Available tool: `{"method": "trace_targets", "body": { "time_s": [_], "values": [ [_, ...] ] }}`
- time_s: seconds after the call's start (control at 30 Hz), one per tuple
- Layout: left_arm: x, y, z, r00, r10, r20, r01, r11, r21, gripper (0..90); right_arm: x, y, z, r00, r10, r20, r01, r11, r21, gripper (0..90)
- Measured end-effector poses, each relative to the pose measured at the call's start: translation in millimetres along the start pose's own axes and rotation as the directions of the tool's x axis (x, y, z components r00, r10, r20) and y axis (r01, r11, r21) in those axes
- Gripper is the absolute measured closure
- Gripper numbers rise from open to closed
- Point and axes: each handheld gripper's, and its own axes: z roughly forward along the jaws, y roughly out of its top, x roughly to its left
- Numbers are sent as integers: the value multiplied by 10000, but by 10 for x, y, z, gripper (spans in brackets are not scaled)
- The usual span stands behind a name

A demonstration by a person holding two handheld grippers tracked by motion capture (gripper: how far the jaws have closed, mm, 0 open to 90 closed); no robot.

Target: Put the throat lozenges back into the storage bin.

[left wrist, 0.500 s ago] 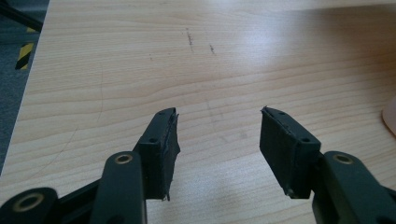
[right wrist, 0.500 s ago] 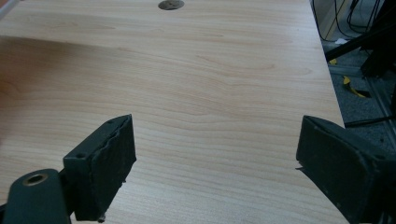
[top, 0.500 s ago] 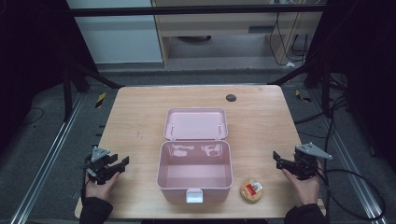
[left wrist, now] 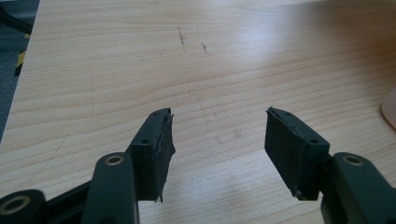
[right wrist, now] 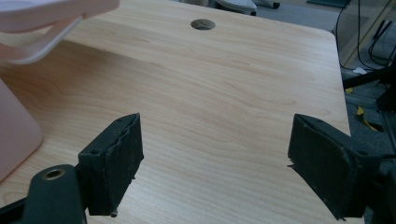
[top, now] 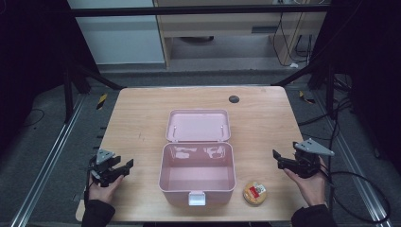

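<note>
Where we scan from left to right, these lines hold:

Left gripper [top: 124, 168]: at the desk's [top: 142, 113] near-left edge, fingers [left wrist: 154, 154] spread with bare wood between them, holding nothing, pointed toward the box

Change since half a second ago: almost none; both grippers sit where they sat, the box and the round item lie as they did, so we judge the work not yet begun and both hands merely poised

Pink box [top: 197, 172]: middle of the desk near the front edge, open, lid [top: 198, 125] laid back flat behind it, inside bare, white latch [top: 196, 197] facing the person

Round snack pack [top: 255, 192]: orange with a red label, on the desk just right of the box's front corner, apart from it, between box and right hand; we take it for the thing to go into the box

Right gripper [top: 279, 158]: at the desk's right side, farther back than the pack, fingers [right wrist: 114, 161] spread wide and empty

What that means: nearest hand to the pack is the right one; it would need to turn down and toward the person to reach it

High view alone: the pack, the whole box

Left gripper view: faint scuffs [left wrist: 182, 36] on the wood, a sliver of pink at the far right

Right gripper view: the raised lid's rim and white handle [right wrist: 42, 44] close up, the desk's cable hole [right wrist: 203, 24]
</note>
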Motion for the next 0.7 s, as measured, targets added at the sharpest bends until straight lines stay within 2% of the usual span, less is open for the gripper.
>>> {"method": "trace_targets", "body": {
  "time_s": [0.17,0.23,0.33,0.47,0.53,0.63,0.7],
  "values": [
    [2,-8,24,10000,55,-16,-55,10000,63,403,0,145,-13,9994,-200,-278,198,9998,-55,176],
    [6,-10,30,10000,67,-10,-67,10000,60,401,19,292,-14,9973,-595,-440,596,9982,15,172],
    [5,-12,38,10000,1,30,-1,9999,145,398,42,417,-17,9934,-962,-627,966,9953,36,185],
    [2,-17,50,10000,38,80,-40,9997,249,391,73,530,-22,9889,-1233,-830,1242,9922,50,188],
    [-2,-15,55,9999,70,103,-73,9996,263,388,108,630,-28,9827,-1482,-1111,1509,9884,162,192],
    [-10,-14,59,9998,105,169,-109,9995,292,385,134,683,-31,9768,-1707,-1292,1755,9841,268,195],
    [-14,-14,61,9997,104,200,-109,9995,283,383,150,716,-31,9698,-1947,-1471,2024,9785,393,198]
  ]
}}
